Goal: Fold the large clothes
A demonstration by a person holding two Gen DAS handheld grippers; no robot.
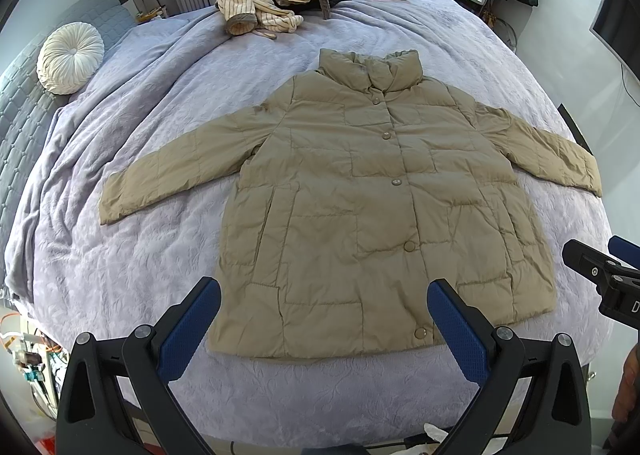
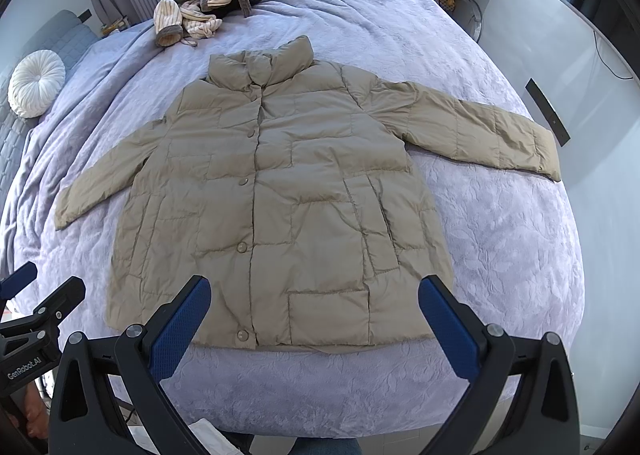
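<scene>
The jacket [image 1: 360, 195] is spread flat, buttoned, sleeves out, on the bed [image 1: 120, 255] just ahead of both tongs. No fold is seen yet; a sleeve is judged the first thing to be gripped. The left tongs [image 1: 324, 315] and right tongs [image 2: 314, 311] are held wide open, empty. No containers are seen.

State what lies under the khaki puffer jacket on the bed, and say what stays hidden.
The khaki puffer jacket lies flat, buttoned, on a lavender blanket that shows all round it. The blanket beneath the jacket is covered, so anything there cannot be seen.
</scene>
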